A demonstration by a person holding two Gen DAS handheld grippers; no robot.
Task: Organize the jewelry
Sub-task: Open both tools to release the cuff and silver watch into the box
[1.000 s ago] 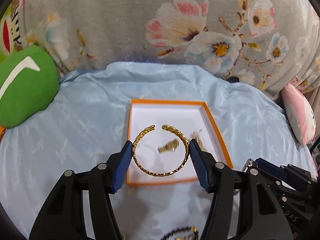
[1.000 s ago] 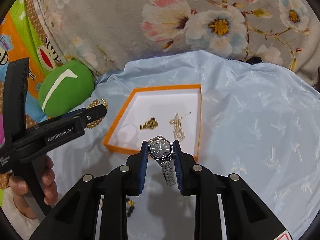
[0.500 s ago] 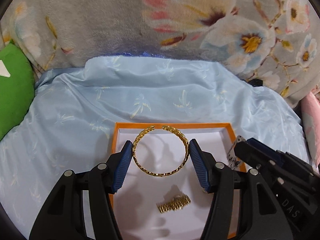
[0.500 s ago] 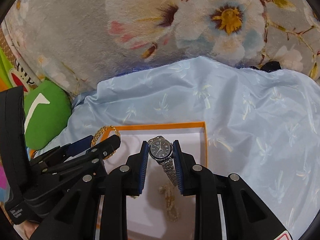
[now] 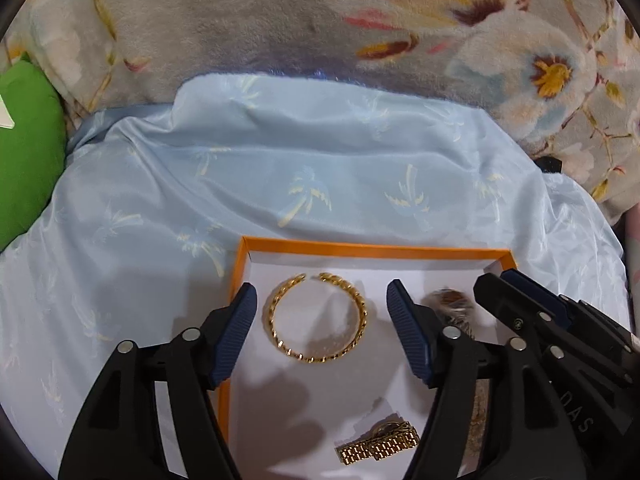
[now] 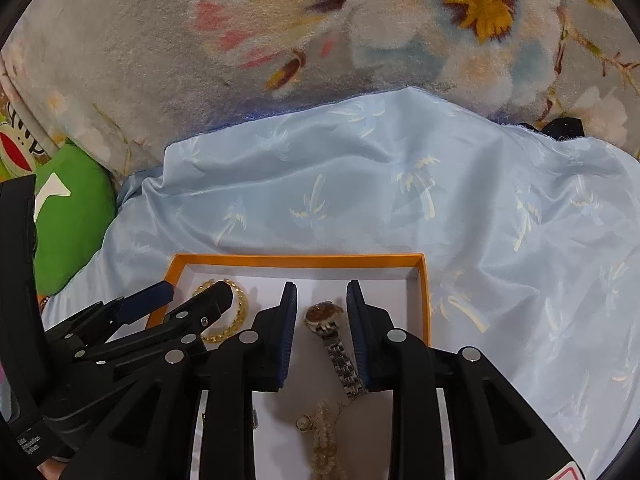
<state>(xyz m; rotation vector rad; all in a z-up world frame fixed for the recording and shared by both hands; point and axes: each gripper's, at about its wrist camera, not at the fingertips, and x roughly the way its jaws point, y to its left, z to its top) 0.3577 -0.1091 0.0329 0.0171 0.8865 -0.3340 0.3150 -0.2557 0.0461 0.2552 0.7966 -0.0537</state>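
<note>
An orange-rimmed box (image 5: 372,249) with a white floor lies on the light blue cloth. My left gripper (image 5: 320,312) is open above it; the gold twisted bangle (image 5: 316,318) lies free on the box floor between its fingers. My right gripper (image 6: 321,308) is open; the silver watch (image 6: 330,334) lies in the box (image 6: 300,260) between its fingers. The bangle also shows in the right wrist view (image 6: 232,312), partly hidden by the left gripper. A gold link piece (image 5: 378,446) and a pale bead string (image 6: 324,436) lie in the box too.
The blue cloth (image 5: 280,184) with palm print covers the surface. A grey floral blanket (image 5: 280,20) rises behind it. A green cushion (image 5: 24,152) sits at the left, also in the right wrist view (image 6: 72,216).
Both grippers came down into the box and opened. The bangle dropped from the left gripper and the watch from the right; both now lie on the box floor.
</note>
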